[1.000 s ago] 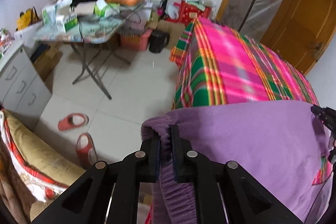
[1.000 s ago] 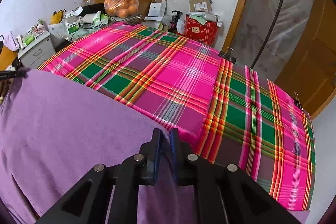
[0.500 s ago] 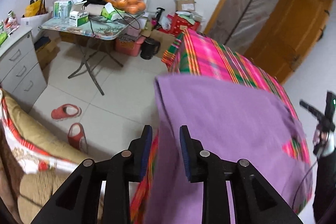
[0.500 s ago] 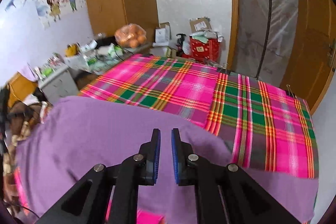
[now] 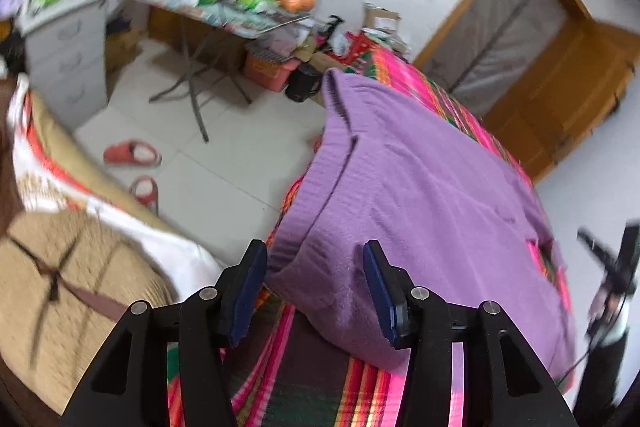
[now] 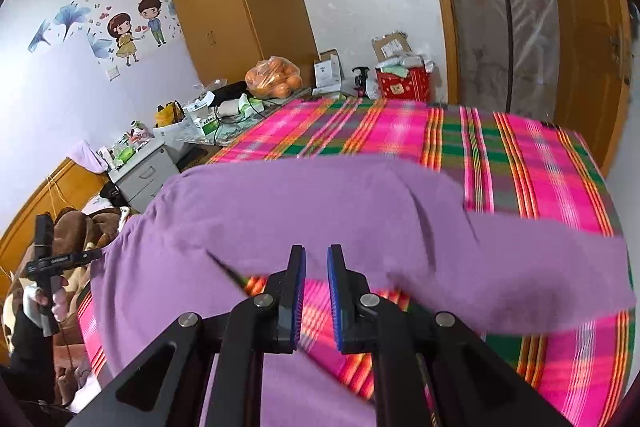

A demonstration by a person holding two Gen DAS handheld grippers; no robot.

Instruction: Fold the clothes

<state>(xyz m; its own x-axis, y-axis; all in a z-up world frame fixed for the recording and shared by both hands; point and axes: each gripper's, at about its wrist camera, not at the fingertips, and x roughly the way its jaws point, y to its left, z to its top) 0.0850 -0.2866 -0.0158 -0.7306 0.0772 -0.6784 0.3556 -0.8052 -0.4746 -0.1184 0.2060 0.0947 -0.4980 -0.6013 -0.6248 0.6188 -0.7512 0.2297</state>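
A purple knit garment (image 5: 420, 195) lies spread across the plaid-covered table (image 5: 408, 79), its left edge hanging over the side. My left gripper (image 5: 314, 291) is open wide just above the garment's near corner and grips nothing. In the right wrist view the garment (image 6: 320, 211) stretches across the plaid cloth (image 6: 540, 155), with one sleeve running to the right. My right gripper (image 6: 316, 291) hovers above its near edge with the jaws a little apart, and only plaid cloth shows in the gap. Each view catches the other gripper, held in a hand at the frame edge.
A folding table (image 5: 224, 15) carries boxes and a bag of oranges (image 6: 274, 79). A grey drawer cabinet (image 5: 68, 43), red slippers (image 5: 132, 153) on the tiled floor and a bed with a tan cushion (image 5: 60, 267) lie to the left. A wooden door (image 5: 560, 87) stands behind.
Both grippers let go of the purple garment, which dropped flat onto the plaid cloth. The left jaws opened wide, the right jaws parted slightly, and both pulled back.
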